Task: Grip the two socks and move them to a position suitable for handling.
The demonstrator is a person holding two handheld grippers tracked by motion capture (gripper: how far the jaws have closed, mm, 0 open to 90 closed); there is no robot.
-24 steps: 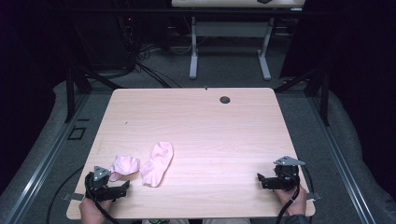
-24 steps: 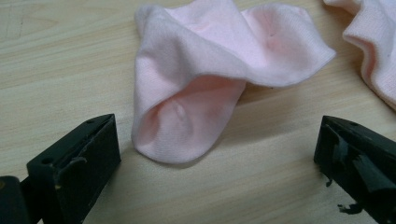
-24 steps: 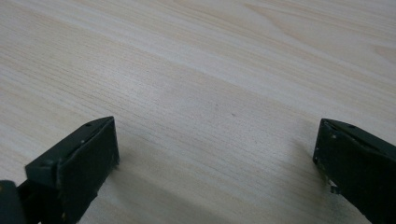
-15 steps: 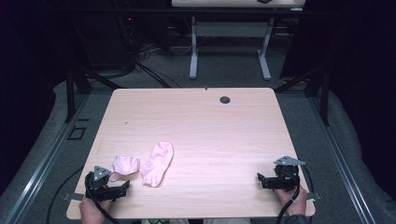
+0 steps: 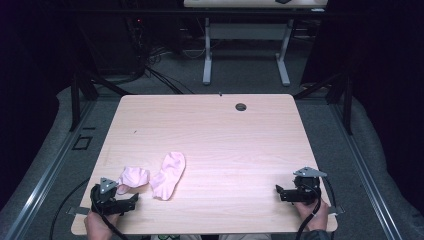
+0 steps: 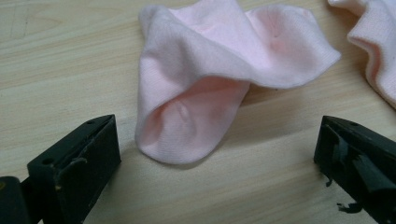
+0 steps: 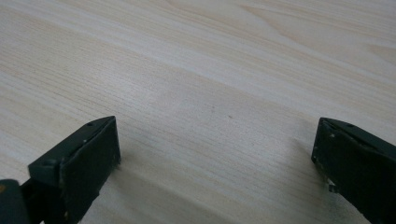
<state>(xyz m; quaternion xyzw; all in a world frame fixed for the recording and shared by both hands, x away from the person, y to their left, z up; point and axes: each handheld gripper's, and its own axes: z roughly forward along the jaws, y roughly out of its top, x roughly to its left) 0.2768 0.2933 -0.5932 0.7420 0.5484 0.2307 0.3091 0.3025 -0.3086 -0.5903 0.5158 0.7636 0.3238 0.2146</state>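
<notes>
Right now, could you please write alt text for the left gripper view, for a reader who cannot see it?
A crumpled pink sock lies on a light wooden table, just beyond the open left gripper, whose two black jaws stand wide apart. A second pink sock shows at the upper right edge.

A light wooden table (image 5: 240, 135) has two pink socks (image 5: 169, 175) (image 5: 133, 176) lying near its front left corner.

Pink socks (image 5: 168, 175), pale wood-grain table (image 5: 215, 130), black jaws.

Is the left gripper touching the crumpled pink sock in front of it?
Apart. In the left gripper view, the left gripper stands open, and bare wood shows between each jaw and the crumpled pink sock.
</notes>
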